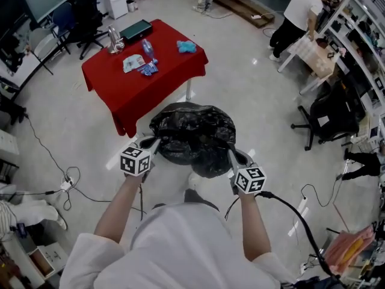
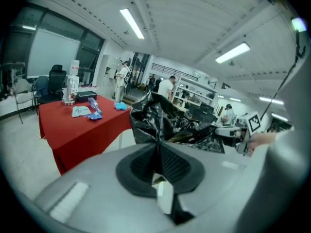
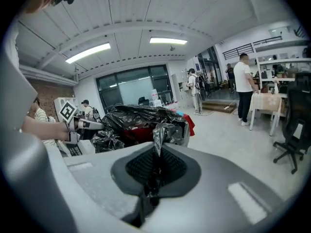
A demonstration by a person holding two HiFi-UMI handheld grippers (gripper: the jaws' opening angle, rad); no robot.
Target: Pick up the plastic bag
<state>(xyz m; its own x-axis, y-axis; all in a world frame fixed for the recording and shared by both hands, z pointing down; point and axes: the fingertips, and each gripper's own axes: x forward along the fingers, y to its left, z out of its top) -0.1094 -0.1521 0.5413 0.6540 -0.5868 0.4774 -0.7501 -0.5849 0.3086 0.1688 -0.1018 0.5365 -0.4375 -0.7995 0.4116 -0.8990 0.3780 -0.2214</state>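
Pale workshop floor (image 1: 252,95) with a black plastic bag (image 1: 192,138) at the centre of the head view.
The left gripper (image 1: 156,141) and right gripper (image 1: 230,149) are each clenched on a pinch of the bag's film, one at its left edge and one at its right. Both gripper views show film pressed between closed jaws. The bag lies just below the red-clothed table (image 1: 150,89) in the frame, which carries a bottle (image 1: 147,48) and small items.
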